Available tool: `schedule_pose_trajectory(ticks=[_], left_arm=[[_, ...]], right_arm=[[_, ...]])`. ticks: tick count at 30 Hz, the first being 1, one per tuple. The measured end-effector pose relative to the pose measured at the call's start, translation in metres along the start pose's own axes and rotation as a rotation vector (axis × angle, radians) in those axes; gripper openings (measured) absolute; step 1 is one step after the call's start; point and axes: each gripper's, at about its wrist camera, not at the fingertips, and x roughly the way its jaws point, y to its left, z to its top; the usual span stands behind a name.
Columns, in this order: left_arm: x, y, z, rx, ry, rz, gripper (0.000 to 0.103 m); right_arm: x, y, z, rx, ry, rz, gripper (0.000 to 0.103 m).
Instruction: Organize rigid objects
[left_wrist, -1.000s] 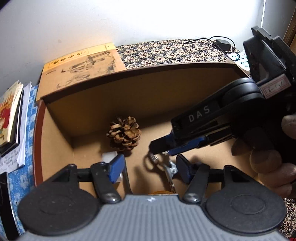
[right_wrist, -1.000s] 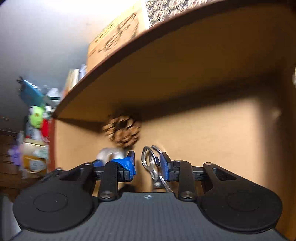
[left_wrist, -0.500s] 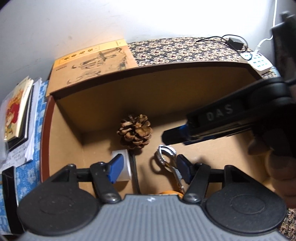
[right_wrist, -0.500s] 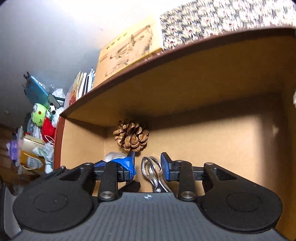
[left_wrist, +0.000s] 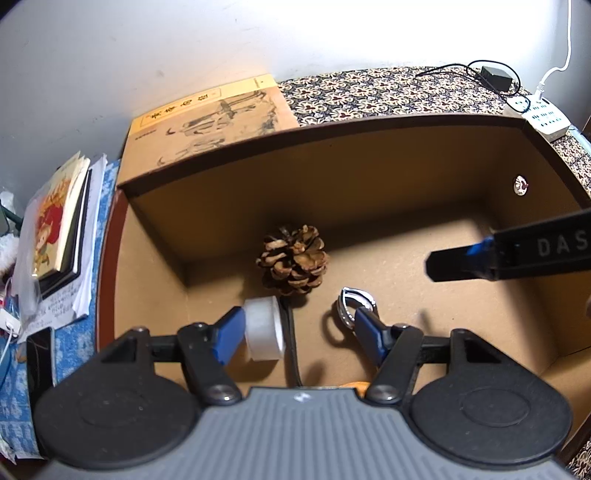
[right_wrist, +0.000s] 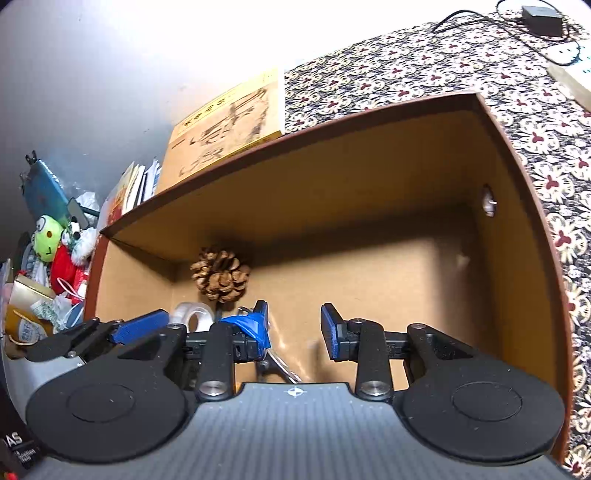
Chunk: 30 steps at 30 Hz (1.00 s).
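Note:
An open cardboard box (left_wrist: 332, 147) holds a pine cone (left_wrist: 293, 260), a white tape roll (left_wrist: 262, 328) and a small metal tool with looped handles (left_wrist: 354, 301). My left gripper (left_wrist: 299, 332) hovers open over the box floor, the tape beside its left finger and the tool partly behind its right finger. My right gripper (right_wrist: 295, 328) is open and holds nothing. Below it lie the metal tool (right_wrist: 282, 365), the tape roll (right_wrist: 194, 314) and the pine cone (right_wrist: 221, 275). One of its fingers (left_wrist: 458, 264) reaches in from the right.
A yellow-covered book (left_wrist: 210, 118) lies behind the box, with a stack of books (left_wrist: 59, 229) to the left. A patterned cloth (left_wrist: 388, 92) carries a power strip (left_wrist: 543, 118) and a charger (left_wrist: 496, 75). Toys and clutter (right_wrist: 48, 240) crowd the far left.
My right gripper opened wide, let go of the metal tool and drew back to the right. The tool now lies on the box floor. My left gripper pulled back slightly, still open.

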Motion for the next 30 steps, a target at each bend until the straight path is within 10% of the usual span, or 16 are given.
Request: schedule_pose_trajectory(ticks=[30], left_arm=[[-0.038, -0.002, -0.004, -0.074, -0.065, 0.138, 0.070]], right_arm=[[-0.045, 0.021, -0.036, -0.176, -0.152, -0.072, 0.014]])
